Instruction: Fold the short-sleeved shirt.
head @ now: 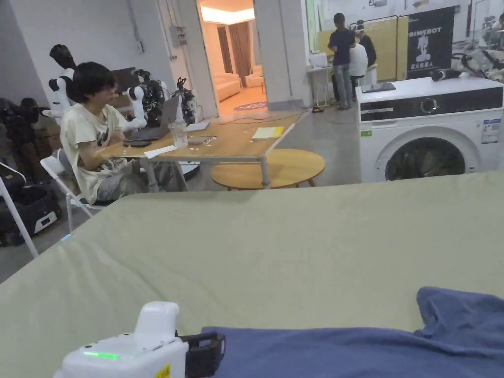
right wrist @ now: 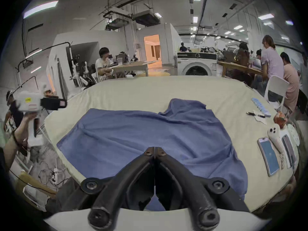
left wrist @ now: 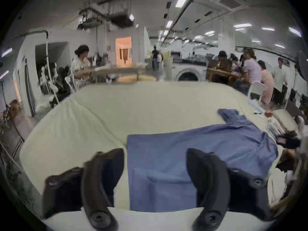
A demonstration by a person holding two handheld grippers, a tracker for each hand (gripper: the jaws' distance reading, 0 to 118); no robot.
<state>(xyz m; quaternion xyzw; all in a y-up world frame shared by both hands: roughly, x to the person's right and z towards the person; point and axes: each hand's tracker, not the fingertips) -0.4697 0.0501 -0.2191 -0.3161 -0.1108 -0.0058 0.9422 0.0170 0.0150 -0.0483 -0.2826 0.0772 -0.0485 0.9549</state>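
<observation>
Head view: blue short-sleeved cotton shirt [head: 354,352] spread flat on the pale green padded table [head: 275,246], near edge; white-bodied left gripper [head: 204,352] just beside the shirt's left edge, black jaws pointing at the cloth, opening not readable from this angle.

Left gripper view: jaws spread wide, nothing between them but air, straddling the shirt's straight left edge [left wrist: 183,159]; shirt's long axis running away to the right of that edge, toward a raised sleeve.

Right gripper view: right gripper [right wrist: 155,151] with jaw tips pressed together above the shirt's middle, no cloth visibly pinched; phones [right wrist: 268,156] well right of the shirt. Probably the left gripper nearer a graspable edge, so likely first to take hold.
</observation>
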